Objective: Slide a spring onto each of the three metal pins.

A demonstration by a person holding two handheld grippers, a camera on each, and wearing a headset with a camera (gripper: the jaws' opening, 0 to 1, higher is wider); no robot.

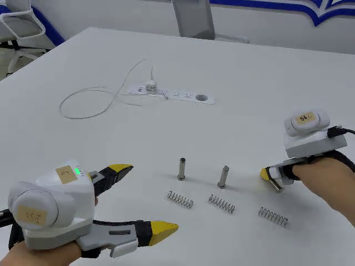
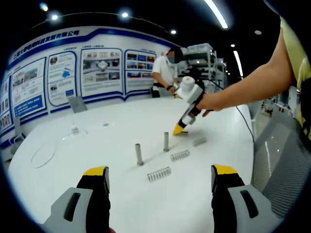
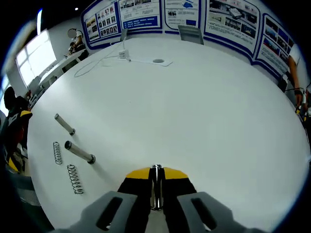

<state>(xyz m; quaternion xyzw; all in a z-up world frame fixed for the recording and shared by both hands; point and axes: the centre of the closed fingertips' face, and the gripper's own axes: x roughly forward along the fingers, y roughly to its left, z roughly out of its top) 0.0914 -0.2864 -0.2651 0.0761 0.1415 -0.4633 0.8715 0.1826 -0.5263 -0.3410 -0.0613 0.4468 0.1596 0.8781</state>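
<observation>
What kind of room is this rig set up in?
Probably a meeting or showroom space in an office: a large white table, printed display boards along the wall, an office chair.

Bright even ceiling light, soft shadows, sharp focus, fisheye-bent edges.

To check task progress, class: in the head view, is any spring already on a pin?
No: the three springs lie flat on the table, apart from the two standing pins.
</observation>
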